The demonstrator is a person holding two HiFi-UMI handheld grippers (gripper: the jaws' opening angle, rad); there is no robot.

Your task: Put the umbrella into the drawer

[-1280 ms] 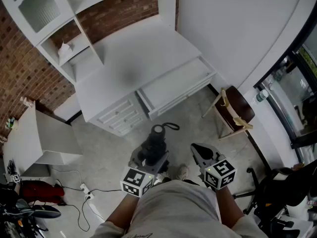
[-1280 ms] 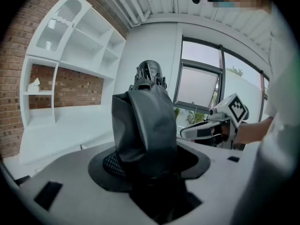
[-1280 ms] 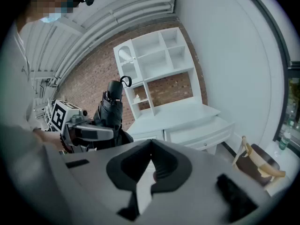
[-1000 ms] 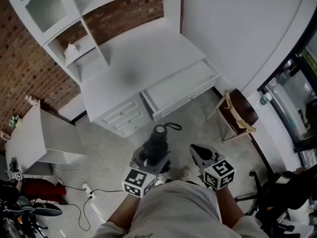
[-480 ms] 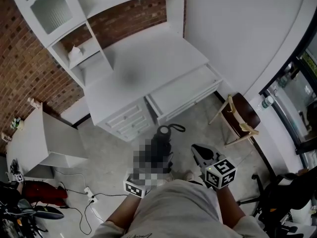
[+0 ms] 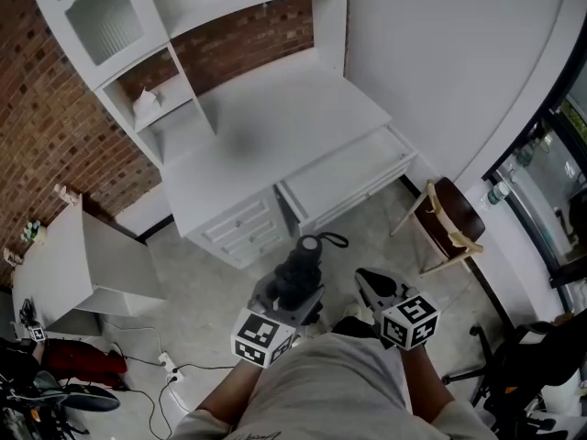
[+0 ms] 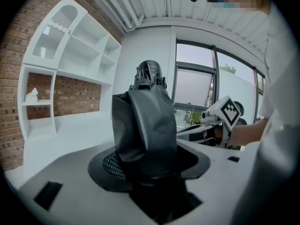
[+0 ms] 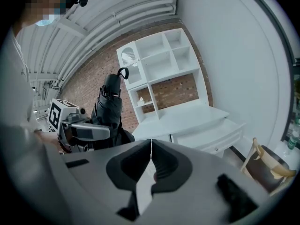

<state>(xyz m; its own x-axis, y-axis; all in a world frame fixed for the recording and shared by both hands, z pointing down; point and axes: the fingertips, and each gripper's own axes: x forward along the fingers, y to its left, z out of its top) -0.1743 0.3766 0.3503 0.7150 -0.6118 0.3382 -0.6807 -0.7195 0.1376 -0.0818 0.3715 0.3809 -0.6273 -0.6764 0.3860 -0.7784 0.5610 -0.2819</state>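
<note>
Black folded umbrella (image 6: pixel 300 266) sat clamped in the left gripper (image 6: pixel 292 293), its looped end toward the open drawer (image 6: pixel 348 174) of the white desk (image 6: pixel 275 117), well short of it. Nearer the drawer's right side hung the right gripper (image 6: pixel 371 285), jaws together and empty; a chair (image 6: pixel 448 216), apparently wooden, stood beyond

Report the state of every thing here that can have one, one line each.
umbrella: folded, standing upright in the left gripper's jaws.
left gripper: shut on the umbrella.
right gripper: jaws together, nothing between them.
desk drawer: pulled open, nothing visible inside.
small drawers: closed.
</note>
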